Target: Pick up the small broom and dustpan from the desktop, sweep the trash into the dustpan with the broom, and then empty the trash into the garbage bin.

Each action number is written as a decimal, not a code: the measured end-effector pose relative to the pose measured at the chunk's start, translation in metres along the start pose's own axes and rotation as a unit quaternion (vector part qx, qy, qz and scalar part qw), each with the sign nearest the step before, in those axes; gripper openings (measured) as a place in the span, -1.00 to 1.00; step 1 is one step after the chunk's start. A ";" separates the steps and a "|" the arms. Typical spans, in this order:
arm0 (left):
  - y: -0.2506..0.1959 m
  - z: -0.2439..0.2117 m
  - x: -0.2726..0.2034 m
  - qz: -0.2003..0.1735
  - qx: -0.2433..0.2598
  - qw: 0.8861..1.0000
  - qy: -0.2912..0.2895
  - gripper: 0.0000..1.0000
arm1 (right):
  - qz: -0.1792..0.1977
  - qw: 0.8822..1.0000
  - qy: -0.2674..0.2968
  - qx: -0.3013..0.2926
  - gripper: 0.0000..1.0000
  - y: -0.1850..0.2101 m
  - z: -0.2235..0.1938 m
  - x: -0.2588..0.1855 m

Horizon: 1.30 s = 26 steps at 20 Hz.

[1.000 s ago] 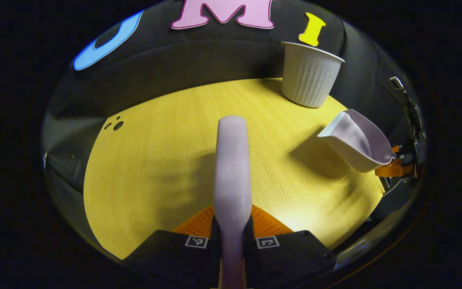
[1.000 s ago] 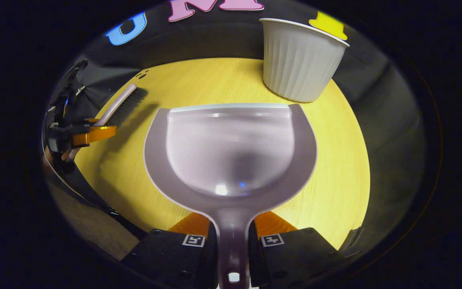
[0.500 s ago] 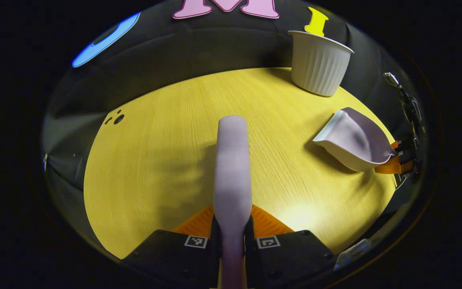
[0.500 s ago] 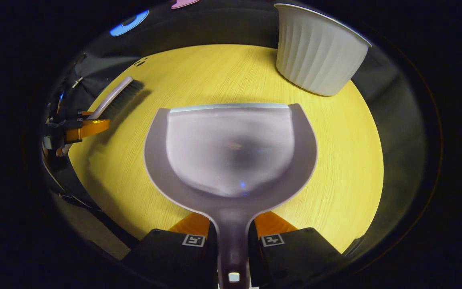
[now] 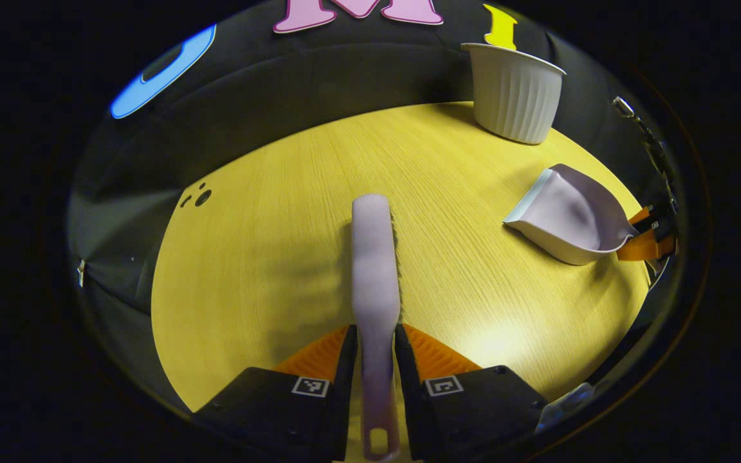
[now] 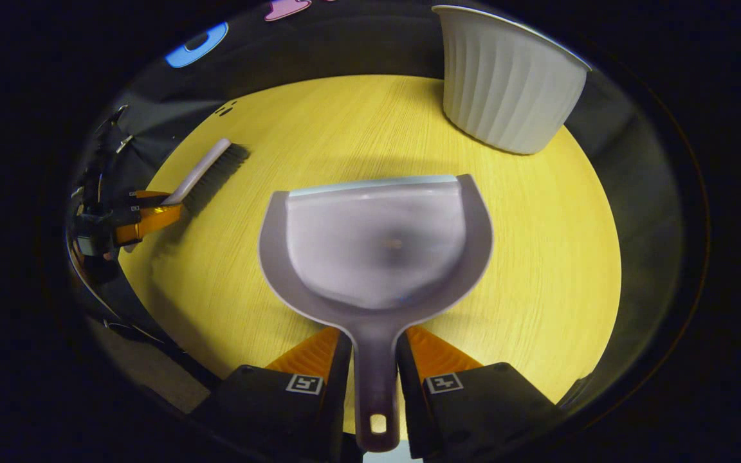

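On the yellow desktop (image 5: 267, 257), both tools sit low. The left gripper (image 5: 375, 392) brackets the broom (image 5: 375, 270) handle, the right gripper (image 6: 375, 392) the dustpan (image 6: 377, 251) handle, but whether the fingers pinch or have slackened, I can't tell. The bin (image 6: 505, 83) stands at the far edge. No trash visible anywhere. Risk: lift with a loose hold and a handle slides out, clattering onto the desk.

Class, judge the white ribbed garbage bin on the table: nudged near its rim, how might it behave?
The garbage bin looks like thin, light plastic, so it would probably slide on the smooth table. Its base is narrower than its rim, so a high nudge might tip it.
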<state>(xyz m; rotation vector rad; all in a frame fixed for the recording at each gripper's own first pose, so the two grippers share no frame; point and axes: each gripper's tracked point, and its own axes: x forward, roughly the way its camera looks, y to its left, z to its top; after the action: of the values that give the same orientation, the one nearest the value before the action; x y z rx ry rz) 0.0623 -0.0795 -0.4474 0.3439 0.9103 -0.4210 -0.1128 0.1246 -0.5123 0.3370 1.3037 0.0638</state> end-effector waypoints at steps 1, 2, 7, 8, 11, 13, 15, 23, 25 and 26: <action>0.001 0.001 -0.007 0.001 0.004 1.000 -0.006 -0.21 | 0.000 1.000 -0.005 0.000 -0.14 0.001 0.001 -0.007; 0.001 0.004 -0.013 0.000 0.005 1.000 -0.012 -0.21 | -0.001 1.000 -0.014 -0.001 -0.12 0.003 0.004 -0.017; 0.000 0.018 -0.050 -0.001 -0.019 0.999 -0.049 -0.21 | -0.009 0.997 -0.076 -0.017 -0.13 0.013 0.027 -0.074; -0.002 0.024 -0.060 -0.003 -0.026 0.998 -0.063 -0.21 | -0.011 0.995 -0.093 -0.022 -0.13 0.017 0.035 -0.088; -0.002 0.054 -0.095 -0.009 -0.041 0.991 -0.124 -0.21 | -0.011 0.986 -0.164 -0.033 -0.13 0.038 0.068 -0.125; -0.001 0.075 -0.122 -0.012 -0.059 0.983 -0.173 -0.21 | -0.009 0.975 -0.220 -0.039 -0.12 0.055 0.093 -0.148; -0.001 0.099 -0.147 -0.018 -0.084 0.972 -0.217 -0.21 | -0.011 0.962 -0.270 -0.045 -0.14 0.069 0.114 -0.171; 0.016 0.134 -0.231 -0.006 -0.058 0.945 -0.320 -0.22 | -0.031 0.925 -0.376 -0.046 -0.16 0.097 0.167 -0.237; 0.011 0.128 -0.231 -0.004 -0.057 0.946 -0.318 -0.22 | -0.030 0.923 -0.380 -0.048 -0.18 0.099 0.170 -0.234; 0.009 0.124 -0.231 -0.001 -0.062 0.948 -0.314 -0.22 | -0.026 0.923 -0.380 -0.052 -0.20 0.100 0.169 -0.231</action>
<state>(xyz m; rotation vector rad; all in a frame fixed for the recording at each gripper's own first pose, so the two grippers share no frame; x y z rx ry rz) 0.0261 -0.0814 -0.1873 0.0786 0.3105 -0.4364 -0.0001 0.1302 -0.2306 0.2003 0.5336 -0.0421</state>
